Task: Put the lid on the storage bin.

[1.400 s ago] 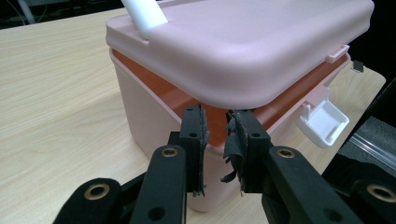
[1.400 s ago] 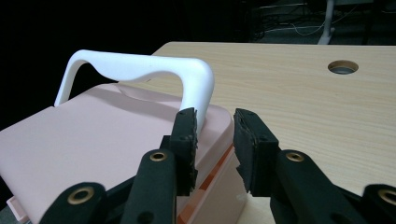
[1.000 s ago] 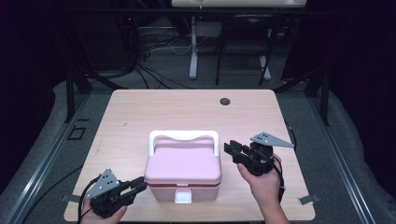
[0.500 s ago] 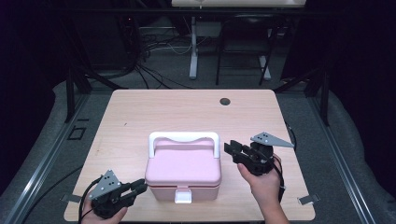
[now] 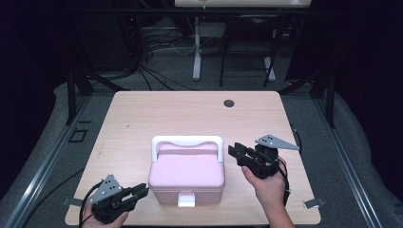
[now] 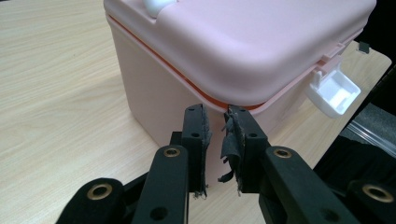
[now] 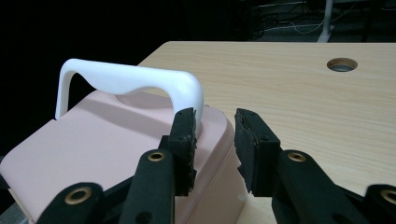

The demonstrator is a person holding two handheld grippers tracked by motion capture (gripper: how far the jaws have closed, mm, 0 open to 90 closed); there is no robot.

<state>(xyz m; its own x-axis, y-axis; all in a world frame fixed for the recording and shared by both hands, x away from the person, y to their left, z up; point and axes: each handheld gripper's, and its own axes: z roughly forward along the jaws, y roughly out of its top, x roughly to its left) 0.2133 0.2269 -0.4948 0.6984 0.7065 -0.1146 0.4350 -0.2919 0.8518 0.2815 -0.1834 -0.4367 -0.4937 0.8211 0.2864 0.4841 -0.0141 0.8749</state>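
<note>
Pink box (image 5: 186,173), 1 item, lid closed, standing on the worktop (image 5: 190,114) near its 6 o'clock edge. White carry handle (image 5: 187,142) upright along the lid's 12 o'clock side; white latch (image 5: 186,200) on the 6 o'clock face. Left gripper (image 5: 140,191) at the box's 8 o'clock corner, jaws released with a narrow gap, nothing between them, tips just beside the corner. Right gripper (image 5: 236,153) at 3 o'clock, jaws released, grasping nothing, near the handle's end. Round hole (image 5: 229,103) in the worktop at 1 o'clock.
</note>
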